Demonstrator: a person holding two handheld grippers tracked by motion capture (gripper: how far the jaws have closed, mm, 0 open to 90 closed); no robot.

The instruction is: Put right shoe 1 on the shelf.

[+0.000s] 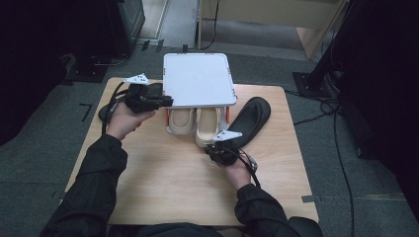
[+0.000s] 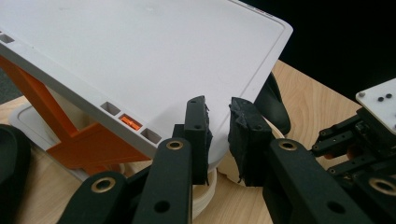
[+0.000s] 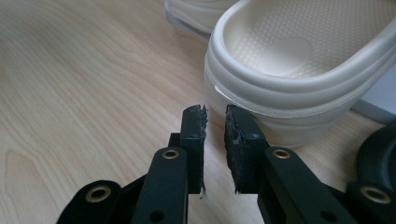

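Slippers, cream-coloured, sit as a pair on the lower level of a small shoe rack near the far middle of your worktop (image 1: 163,182); the right cream slipper (image 1: 207,129) pokes its heel out toward you, and the left cream slipper (image 1: 181,121) lies just beside it. Your right tongs (image 1: 216,149) hover close at that heel: in the right gripper view the rounded heel rim (image 3: 299,70) stands just past the pads, apart from them, and the jaws are drawn nearly together with a thin gap and nothing between them. Your left tongs (image 1: 167,102) are at the left front edge of the rack's white top shelf (image 1: 197,79); in the left gripper view the jaws stand close together, holding nothing, with the shelf edge (image 2: 154,84) and an orange support (image 2: 70,135) just beyond. A black slipper (image 1: 252,118) lies on the worktop right of the rack, and another dark slipper (image 1: 104,112) rests by your left hand.
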